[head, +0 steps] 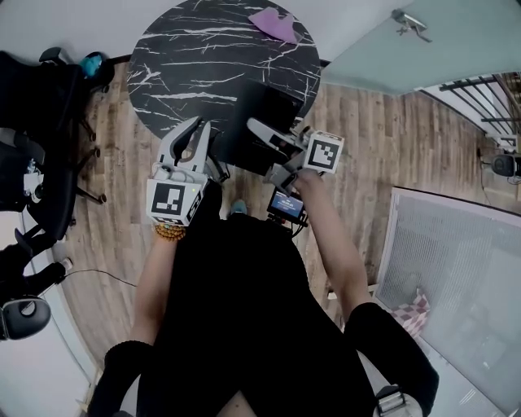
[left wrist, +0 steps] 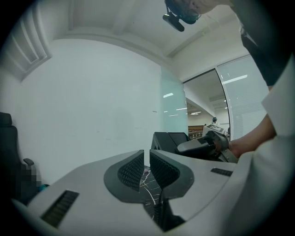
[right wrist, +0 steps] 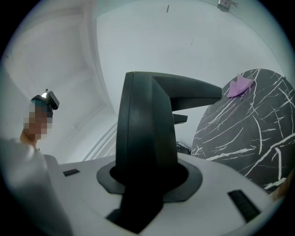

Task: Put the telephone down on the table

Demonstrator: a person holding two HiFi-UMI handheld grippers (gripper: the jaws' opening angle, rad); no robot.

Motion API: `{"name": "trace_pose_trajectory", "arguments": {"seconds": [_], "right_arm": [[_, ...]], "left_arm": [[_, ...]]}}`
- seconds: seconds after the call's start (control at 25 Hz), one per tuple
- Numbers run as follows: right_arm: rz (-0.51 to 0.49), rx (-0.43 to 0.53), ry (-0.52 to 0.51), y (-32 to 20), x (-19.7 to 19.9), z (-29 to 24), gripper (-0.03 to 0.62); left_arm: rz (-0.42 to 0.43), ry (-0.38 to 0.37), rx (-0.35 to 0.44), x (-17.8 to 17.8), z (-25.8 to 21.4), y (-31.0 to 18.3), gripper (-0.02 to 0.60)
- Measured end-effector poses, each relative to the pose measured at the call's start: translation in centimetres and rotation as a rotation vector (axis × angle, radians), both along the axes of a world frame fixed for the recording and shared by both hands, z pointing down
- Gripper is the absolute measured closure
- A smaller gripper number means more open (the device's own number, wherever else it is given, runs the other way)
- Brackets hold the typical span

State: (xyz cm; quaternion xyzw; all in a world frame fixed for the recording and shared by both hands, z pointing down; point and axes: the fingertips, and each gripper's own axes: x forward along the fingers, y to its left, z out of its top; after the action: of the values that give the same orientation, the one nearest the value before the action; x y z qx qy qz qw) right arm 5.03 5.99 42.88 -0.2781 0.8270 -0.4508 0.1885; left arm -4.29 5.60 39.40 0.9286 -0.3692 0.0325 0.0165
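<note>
The black telephone (head: 259,114) hangs above the near right edge of the round black marble table (head: 187,57). My right gripper (head: 262,147) is shut on it. In the right gripper view the telephone (right wrist: 147,133) stands upright between the jaws of the right gripper (right wrist: 150,177) and fills the gap, with the table (right wrist: 249,133) off to the right. My left gripper (head: 198,134) hovers at the table's near edge, left of the telephone and apart from it. Its jaws are shut with nothing between them. The left gripper view shows the left gripper (left wrist: 146,168) and the telephone (left wrist: 173,139) beyond.
A purple cloth (head: 275,24) lies at the table's far edge. Black office chairs (head: 41,106) stand on the wooden floor to the left. At the right, a white framed panel (head: 456,269) leans near a glass wall. A small device with a lit screen (head: 285,204) hangs at the person's waist.
</note>
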Motion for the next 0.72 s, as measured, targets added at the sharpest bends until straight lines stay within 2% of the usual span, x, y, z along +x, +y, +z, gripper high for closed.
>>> {"name": "trace_pose_trajectory", "arguments": {"seconds": [0.12,0.28,0.36,0.52,0.72], "right_arm": [[0.015,-0.017,0.015,-1.7,-0.3,0.5,0.427],[0.035,-0.032,0.009,-4.1,-1.0,0.3,0.427],[0.051,-0.039,0.017,-5.1,-1.3,0.3,0.427],[0.059,-0.052,0.044,-6.7,-1.9,0.5,0.427],[0.086,-0.080,0.081,-8.0,-1.8,0.5,0.427]], "left_arm": [[0.009,0.003,-0.002,-0.6,0.1,-1.8,0.541],[0.042,-0.029,0.018,-1.3,-0.1,-3.9,0.541],[0.059,-0.015,0.022,-1.6,-0.4,-5.1,0.541],[0.042,0.016,0.022,-3.3,-0.2,-7.3,0.545],[0.057,0.022,0.027,-3.8,-0.3,-9.0,0.553]]}}
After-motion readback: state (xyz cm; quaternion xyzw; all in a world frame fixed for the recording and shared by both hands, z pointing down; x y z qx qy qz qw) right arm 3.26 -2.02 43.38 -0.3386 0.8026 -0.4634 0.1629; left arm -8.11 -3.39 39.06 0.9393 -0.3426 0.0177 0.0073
